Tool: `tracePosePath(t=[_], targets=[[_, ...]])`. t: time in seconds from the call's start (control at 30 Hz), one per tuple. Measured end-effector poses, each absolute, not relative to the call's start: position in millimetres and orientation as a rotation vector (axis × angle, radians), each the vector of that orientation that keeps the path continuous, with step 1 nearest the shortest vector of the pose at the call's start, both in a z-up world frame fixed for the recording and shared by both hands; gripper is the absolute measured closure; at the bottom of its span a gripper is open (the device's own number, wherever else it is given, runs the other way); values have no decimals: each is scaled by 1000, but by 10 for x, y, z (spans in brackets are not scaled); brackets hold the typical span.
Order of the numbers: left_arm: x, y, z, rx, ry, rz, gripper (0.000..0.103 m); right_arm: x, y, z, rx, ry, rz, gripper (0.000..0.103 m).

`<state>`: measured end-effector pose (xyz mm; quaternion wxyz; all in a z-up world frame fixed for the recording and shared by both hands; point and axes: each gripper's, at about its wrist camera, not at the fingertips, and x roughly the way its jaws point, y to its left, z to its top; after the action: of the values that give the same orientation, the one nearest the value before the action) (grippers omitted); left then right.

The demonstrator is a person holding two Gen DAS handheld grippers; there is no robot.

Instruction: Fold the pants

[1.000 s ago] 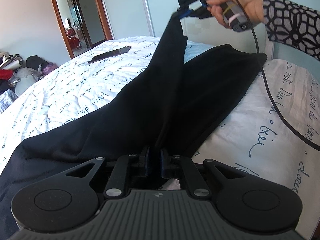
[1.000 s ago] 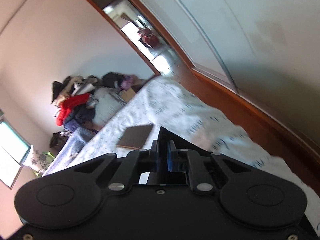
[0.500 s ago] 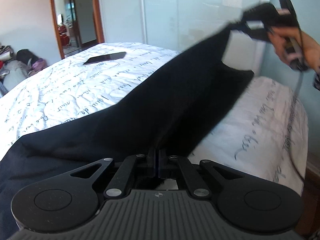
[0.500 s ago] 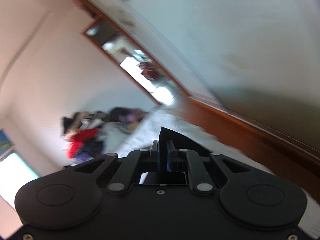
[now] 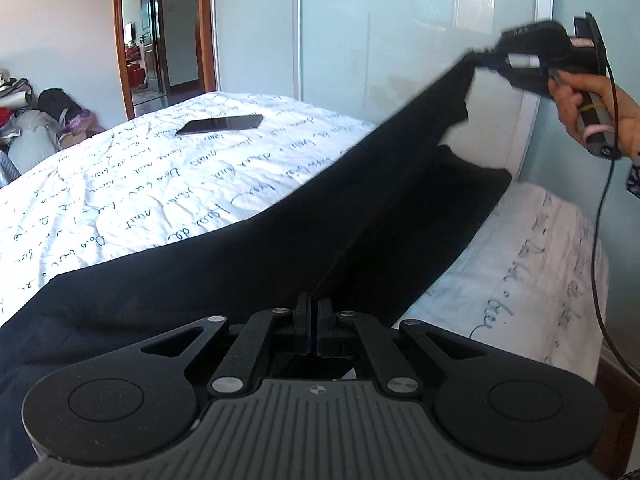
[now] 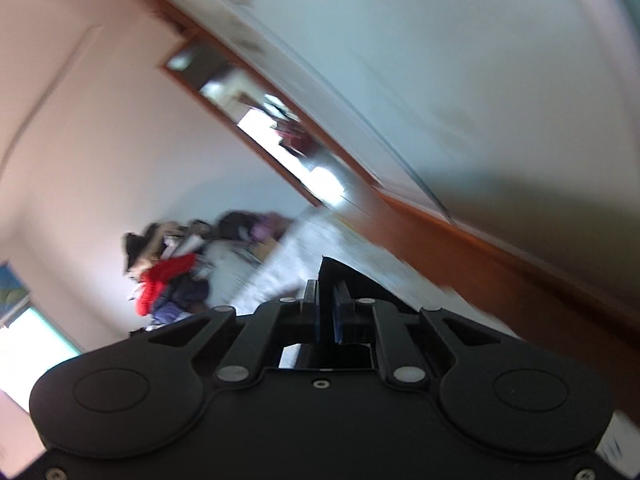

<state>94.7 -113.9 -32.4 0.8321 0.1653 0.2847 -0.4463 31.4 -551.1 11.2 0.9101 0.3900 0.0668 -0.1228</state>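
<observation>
Black pants (image 5: pixel 240 264) lie across the bed with white, script-printed bedding (image 5: pixel 140 200). My left gripper (image 5: pixel 314 320) is shut on the near end of the top leg at the fold line. My right gripper (image 5: pixel 494 61) is shut on the far hem of that leg and holds it up in the air at the upper right, so the leg is stretched taut. The other leg (image 5: pixel 452 208) lies flat beneath it. In the blurred right wrist view, the right gripper (image 6: pixel 326 308) pinches a black corner of the pants (image 6: pixel 334 270).
A dark phone (image 5: pixel 220 124) lies on the far part of the bed. A pile of clothes and bags (image 5: pixel 32 128) sits at the left wall. A doorway (image 5: pixel 144 36) and glass wardrobe doors (image 5: pixel 400 40) are behind. The right gripper's cable (image 5: pixel 600 220) hangs over the bed's right edge.
My right gripper has carried the raised hem to the right and lower, pulling the top leg out along the lower leg. My left gripper has stayed shut on the pants.
</observation>
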Motion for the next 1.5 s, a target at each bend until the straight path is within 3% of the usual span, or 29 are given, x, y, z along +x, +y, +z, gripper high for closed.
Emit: tracePosePath(t=[0.1,0.23,0.37,0.6,0.67,0.7,0.73,0.8,0.9,0.97,1.1,1.2,1.33,1.5], targets=[[870,-1150,-341,389,607,-971,101,206,-5424,21,761,194,-317,95],[797,-1205,-501,481,629,-991,100,-157,-5501,-617,896,356,-453,95],[795,-1236,-554,521,644,-997,100,-373,-5523,-992,1027,402,-489,95],[821,-1216,-588,513,662,-996,97,-369,-5542,-873,945,442,-495,95],[813,-1236,-598,528,664,-991,85,-362,-5557,-922,929,486,-526,90],[799,-1242,-591,537,660,-990,85,-375,-5532,-905,903,499,-554,87],[779,-1231,-570,542,655,-996,84,-370,-5467,-823,846,492,-590,84],[743,-1204,-524,546,653,-1007,72,-290,-5236,-562,630,456,-630,84],[702,-1137,-429,527,657,-1030,67,86,-4832,-253,299,475,-505,84],[707,-1085,-349,491,658,-1045,66,424,-4640,-200,188,531,-357,78],[849,-965,-194,397,652,-1002,57,1107,-4479,-390,56,687,-201,77],[988,-893,-181,395,661,-898,56,1447,-4501,-672,18,782,-206,77],[1155,-703,-222,371,709,-781,56,1358,-4477,-570,128,689,-274,75],[1414,-378,-286,293,763,-653,56,1170,-3646,-359,8,609,-60,74]])
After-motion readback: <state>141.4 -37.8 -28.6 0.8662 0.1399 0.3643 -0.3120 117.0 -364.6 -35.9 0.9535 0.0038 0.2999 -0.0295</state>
